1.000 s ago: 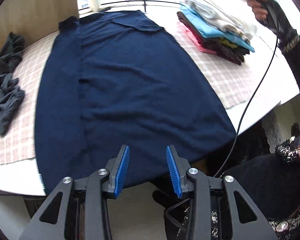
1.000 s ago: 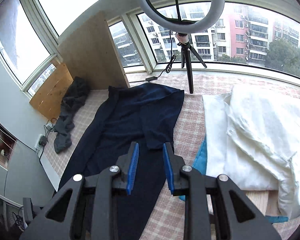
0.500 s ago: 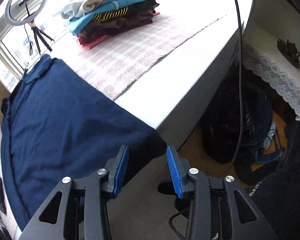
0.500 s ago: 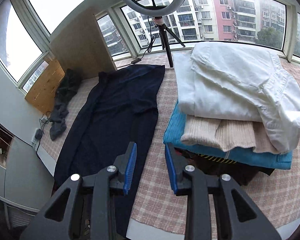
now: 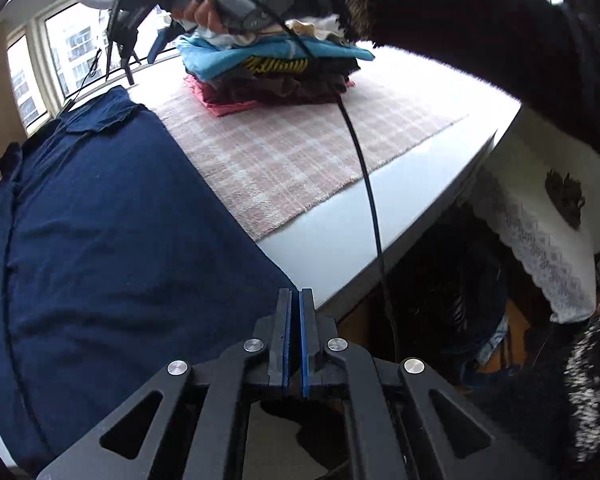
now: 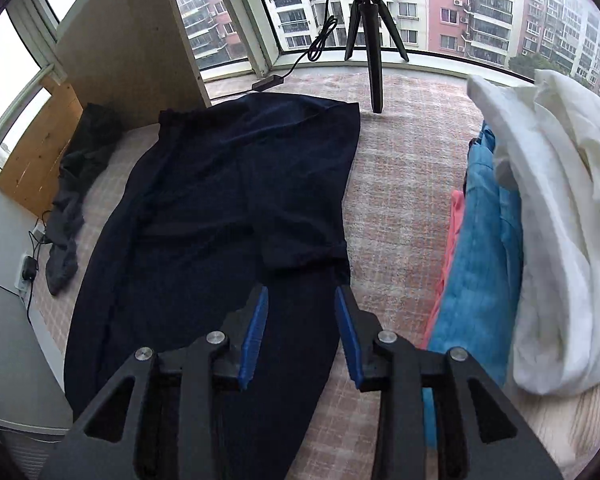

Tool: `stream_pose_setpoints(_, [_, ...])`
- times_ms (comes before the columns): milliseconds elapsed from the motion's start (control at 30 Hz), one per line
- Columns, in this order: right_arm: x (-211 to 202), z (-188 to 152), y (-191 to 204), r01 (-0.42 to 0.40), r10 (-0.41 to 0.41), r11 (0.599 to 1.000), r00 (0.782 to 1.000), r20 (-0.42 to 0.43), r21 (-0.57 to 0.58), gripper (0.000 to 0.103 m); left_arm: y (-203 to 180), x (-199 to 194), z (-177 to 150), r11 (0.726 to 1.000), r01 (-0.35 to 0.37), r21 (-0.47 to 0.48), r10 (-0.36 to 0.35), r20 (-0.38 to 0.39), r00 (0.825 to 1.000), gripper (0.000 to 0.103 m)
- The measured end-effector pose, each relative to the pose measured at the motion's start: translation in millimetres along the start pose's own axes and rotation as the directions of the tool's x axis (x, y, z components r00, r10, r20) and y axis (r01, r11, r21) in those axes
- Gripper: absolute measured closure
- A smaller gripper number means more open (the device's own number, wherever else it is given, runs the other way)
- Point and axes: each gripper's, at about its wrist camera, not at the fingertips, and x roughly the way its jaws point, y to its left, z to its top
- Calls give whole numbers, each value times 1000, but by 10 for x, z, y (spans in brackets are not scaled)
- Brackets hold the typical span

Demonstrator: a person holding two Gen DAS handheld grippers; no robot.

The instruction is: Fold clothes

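A large navy garment (image 5: 100,248) lies flat on the checked cloth, with its side parts folded in; it also shows in the right wrist view (image 6: 220,208). My left gripper (image 5: 294,300) is shut at the garment's near right hem corner, at the table's front edge; whether cloth sits between the pads I cannot tell. My right gripper (image 6: 300,304) is open and empty, hovering above the garment's right side just below the folded sleeve. The right gripper also shows from outside, held in a hand, at the top of the left wrist view (image 5: 148,28).
A stack of folded clothes (image 5: 272,72) stands at the right, topped by white cloth (image 6: 548,208). A dark grey garment (image 6: 76,192) lies crumpled at the far left. A ring-light tripod (image 6: 370,40) stands at the window. A black cable (image 5: 364,184) hangs over the table edge (image 5: 400,256).
My left gripper has closed at the garment's near right corner. My right gripper has come down and left from above the stack to over the navy garment, still open.
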Motion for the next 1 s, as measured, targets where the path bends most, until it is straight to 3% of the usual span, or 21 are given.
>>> stream_pose_setpoints(100, [456,205,47,104,-105,994,993,-55,-14,68,194,-137,-8,994,34,-102,-31,30,999,100])
stream_pose_setpoints(167, [711,270,7,124,-123,992,986,-110,4,68,300,-192,-22,986,54,-156,-47,46,998,100])
stream_pose_setpoints(233, [843,286,-48,75,-69,996,988,-138,38,68,365,-172,-36,982,61,-180,-53,48,997,100])
stream_pose_setpoints(333, [893,317,-57,42,-34,998,987,-158,44,96,480,-173,-70,973,75,-219,-63,63,996,100])
stream_pose_setpoints(467, [697,483,141,-4,4,1000,993,-115,6,96,725,-297,-188,950,92,-299,-65,101,993,100])
stream_pose_setpoints(567, [534,647,466,-33,30,999,997,-78,-38,96,990,-442,-391,912,87,-401,-39,125,991,100])
stream_pose_setpoints(667, [551,769,991,-24,15,991,998,-65,-133,96,1256,-590,-688,855,70,-515,2,137,991,100])
stream_pose_setpoints(833, [961,801,1802,-26,2,967,996,-94,-252,96,1632,-734,-1128,754,29,-656,77,133,988,100])
stream_pose_setpoints(933, [1228,695,2092,-13,-26,950,992,-121,-312,96,1758,-676,-1254,739,-16,-673,113,101,988,100])
stream_pose_setpoints(1000, [1350,637,2220,-19,-44,934,985,-169,-357,93,1815,-573,-1312,726,-11,-688,81,69,994,100])
